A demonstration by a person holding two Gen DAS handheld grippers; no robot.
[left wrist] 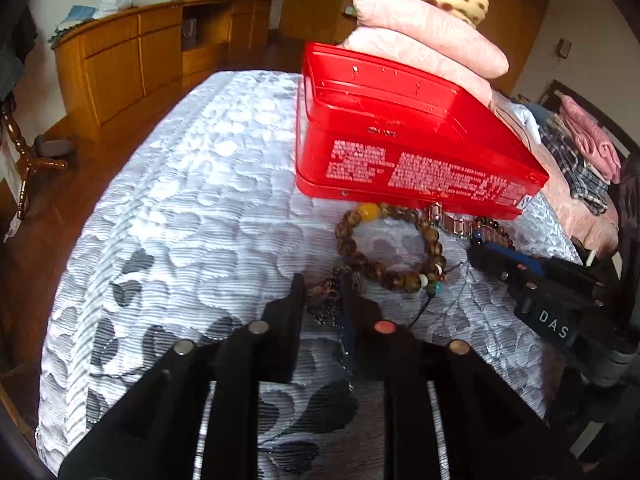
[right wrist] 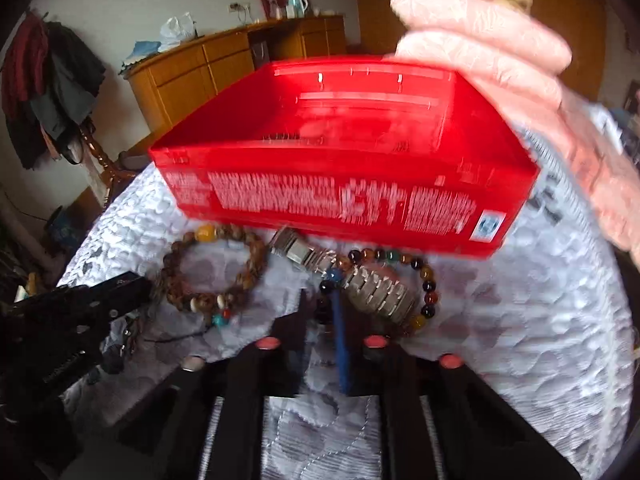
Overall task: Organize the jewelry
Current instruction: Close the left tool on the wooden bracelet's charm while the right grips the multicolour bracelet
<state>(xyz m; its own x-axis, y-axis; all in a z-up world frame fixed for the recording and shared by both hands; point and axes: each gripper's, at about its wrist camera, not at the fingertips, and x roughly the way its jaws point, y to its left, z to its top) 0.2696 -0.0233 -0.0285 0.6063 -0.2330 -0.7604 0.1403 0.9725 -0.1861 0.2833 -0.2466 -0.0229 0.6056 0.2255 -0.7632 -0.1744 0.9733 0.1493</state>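
At centre frame we see a brown bead bracelet [left wrist: 390,248] on the white quilt [left wrist: 180,184], just below an open red box [left wrist: 400,136]. To its right lie a metal watch band [right wrist: 376,284] and a multicoloured bead bracelet [right wrist: 424,276]. Our left gripper [left wrist: 322,292] is nearly closed on a dark necklace [left wrist: 326,300]. Our right gripper [right wrist: 338,316] is closed on a blue tassel [right wrist: 342,356]. Pink pillows [left wrist: 424,36] are stacked at upper right.

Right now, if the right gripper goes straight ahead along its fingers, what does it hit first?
Likely the multicolour bead bracelet and metal watch band just past the right gripper, then the red box. Depth unclear.
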